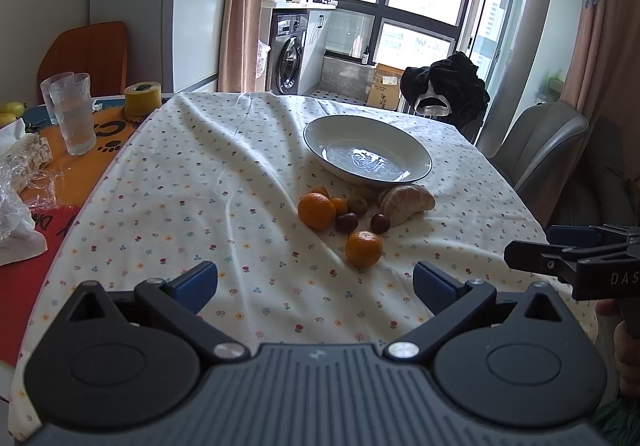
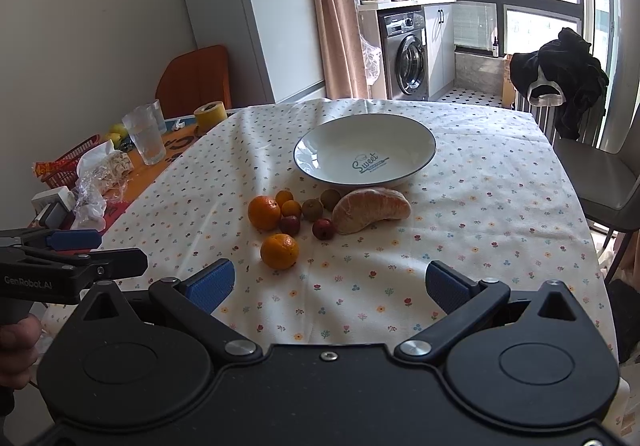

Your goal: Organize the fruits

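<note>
Fruit is seen clustered on the floral cloth [image 2: 480, 205] of the desk, just in front of the white bowl [image 2: 420, 133], none in it. Peeled pomelo wedge [image 2: 370, 209] lies closest to the bowl's near rim, long axis running left-right along that rim, tapered tip pointing right. Left of the wedge: two brownish round fruits [image 2: 312, 209], two dark red ones [image 2: 324, 228], two small oranges [image 2: 291, 208], one large orange [image 2: 264, 212]; a second large orange [image 2: 279, 251] sits apart, farthest from the bowl. "Sweet" is read on the bowl floor in the right wrist view only; in the left wrist view the print is washed out by glare. "GenRobot.AI" is read on the left gripper [image 1: 316, 282] body in the right view; "DAS" on the right gripper [image 2: 330, 282] body in the left view. Both jaws are spread wide, nothing held, hovering over the cloth short of the fruit. A red basket [image 2: 68, 163] far left of the bowl is shown only in the right view.
</note>
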The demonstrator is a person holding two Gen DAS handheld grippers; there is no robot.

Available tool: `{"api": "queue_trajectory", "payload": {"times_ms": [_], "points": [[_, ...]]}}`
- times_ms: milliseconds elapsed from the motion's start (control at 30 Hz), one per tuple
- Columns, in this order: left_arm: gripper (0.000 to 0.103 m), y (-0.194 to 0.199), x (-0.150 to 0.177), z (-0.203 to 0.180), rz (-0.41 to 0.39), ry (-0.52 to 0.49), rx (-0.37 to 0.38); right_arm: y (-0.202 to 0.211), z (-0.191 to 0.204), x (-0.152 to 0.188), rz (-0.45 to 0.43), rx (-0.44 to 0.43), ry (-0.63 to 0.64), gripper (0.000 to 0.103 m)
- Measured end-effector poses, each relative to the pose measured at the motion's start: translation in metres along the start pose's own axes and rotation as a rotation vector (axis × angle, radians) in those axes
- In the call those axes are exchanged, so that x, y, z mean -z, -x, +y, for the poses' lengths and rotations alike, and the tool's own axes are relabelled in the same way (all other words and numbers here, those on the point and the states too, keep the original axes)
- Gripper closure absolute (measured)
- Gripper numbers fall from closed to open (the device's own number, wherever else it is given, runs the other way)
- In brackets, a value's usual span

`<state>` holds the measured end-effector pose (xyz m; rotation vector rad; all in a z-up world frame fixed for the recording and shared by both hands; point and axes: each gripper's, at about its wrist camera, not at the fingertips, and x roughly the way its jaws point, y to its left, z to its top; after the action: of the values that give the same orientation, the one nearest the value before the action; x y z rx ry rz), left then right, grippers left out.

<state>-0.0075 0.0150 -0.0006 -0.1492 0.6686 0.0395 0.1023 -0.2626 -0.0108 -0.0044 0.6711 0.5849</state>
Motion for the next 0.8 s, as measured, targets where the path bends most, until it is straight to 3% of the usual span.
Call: {"api": "queue_trajectory", "payload": {"times_ms": [800], "points": [[0.0, -0.0007, -0.001, -0.0027, 0.003, -0.009, -0.004, 0.0032, -0.0066, -0.0011, -0.04, -0.013, -0.015, 0.0]]}}
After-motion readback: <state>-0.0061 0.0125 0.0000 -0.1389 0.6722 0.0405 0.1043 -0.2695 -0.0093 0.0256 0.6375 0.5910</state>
